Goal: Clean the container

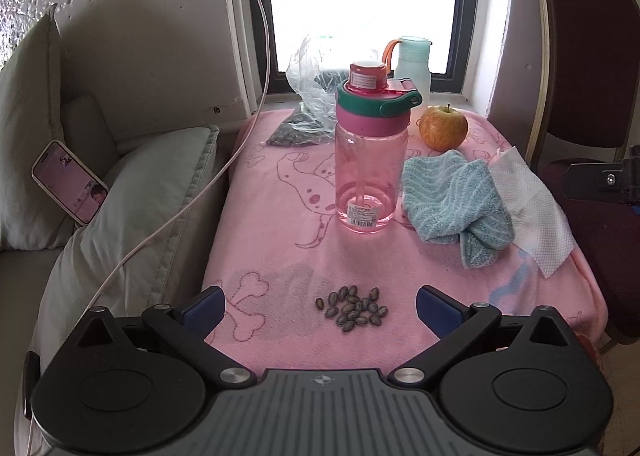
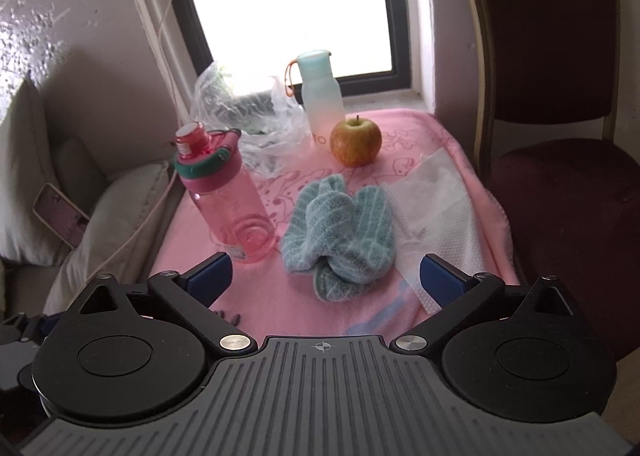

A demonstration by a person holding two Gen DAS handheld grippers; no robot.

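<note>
A pink see-through bottle [image 1: 366, 160] with a green and pink lid stands upright on the pink cloth, and shows in the right wrist view [image 2: 228, 196] at the left. A crumpled blue towel [image 1: 454, 204] lies to its right, also in the right wrist view [image 2: 342, 228]. My left gripper [image 1: 320, 308] is open and empty, low over a small pile of dark seeds [image 1: 354, 308], well short of the bottle. My right gripper [image 2: 326, 276] is open and empty, just short of the towel.
A white paper towel [image 1: 532, 208] lies right of the blue towel. An apple [image 1: 443, 127], a pale frosted bottle [image 1: 413, 64] and a plastic bag of seeds [image 1: 308, 104] sit at the back by the window. A chair [image 2: 560, 96] stands right; pillows, a phone [image 1: 68, 182] and a cable lie left.
</note>
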